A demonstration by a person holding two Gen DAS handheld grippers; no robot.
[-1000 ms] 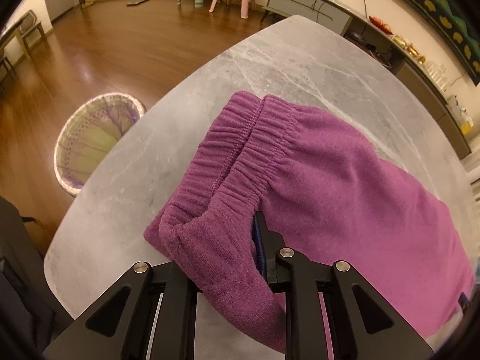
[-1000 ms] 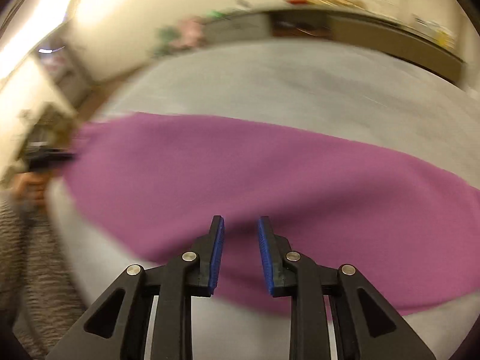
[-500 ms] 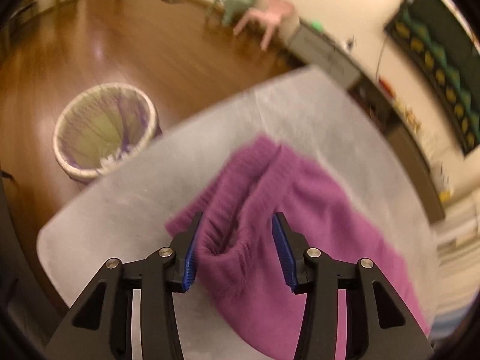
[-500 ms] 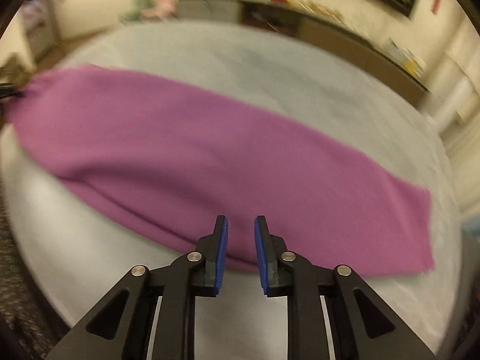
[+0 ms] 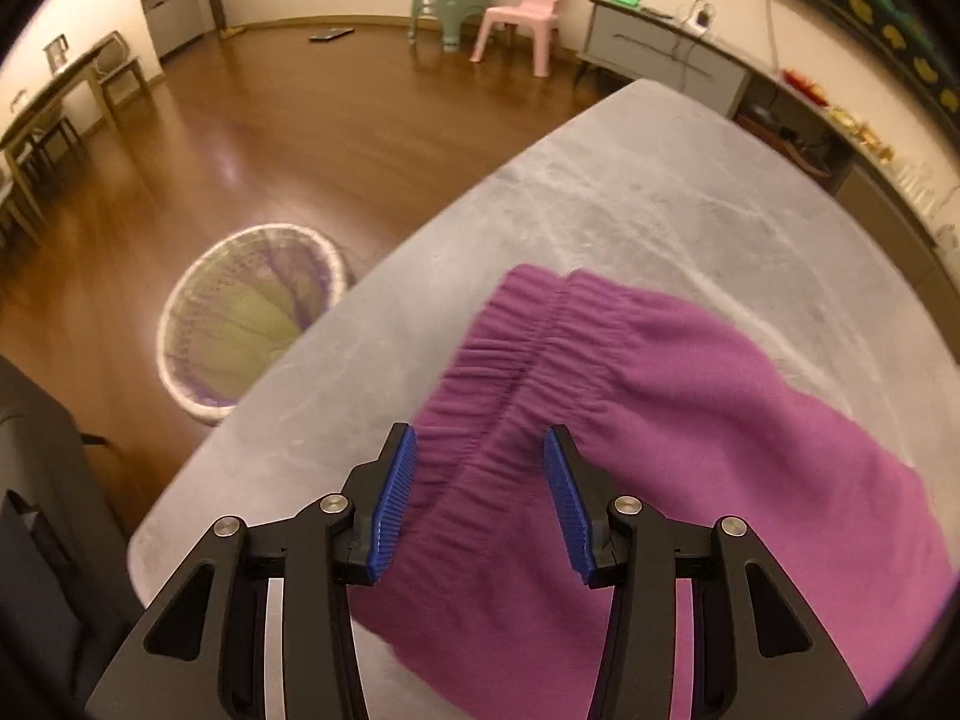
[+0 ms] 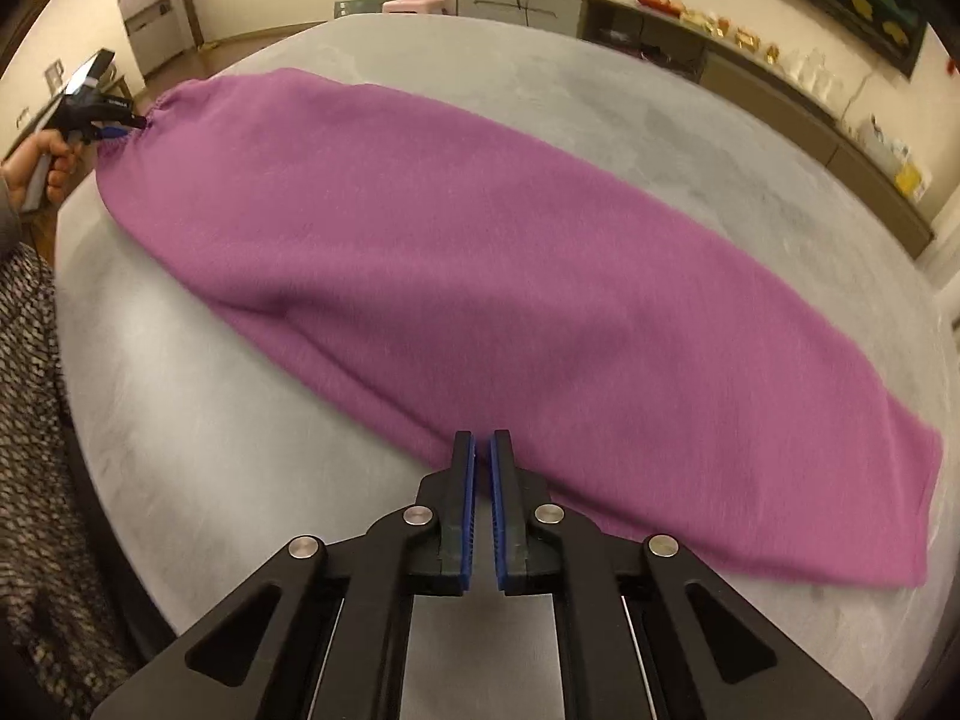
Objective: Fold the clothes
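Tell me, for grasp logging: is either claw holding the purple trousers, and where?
Neither. Left claw is open over the purple trousers' waistband; right claw, nearly shut, grips nothing.

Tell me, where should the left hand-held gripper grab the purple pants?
Probably the gathered elastic waistband of the purple pants. It forms a thick ridge at the end nearest the left hand-held gripper, which hangs open right above it. Come straight down from above, one finger on each side of the ridge, and pinch both layers together. The flat legs give less to bite.
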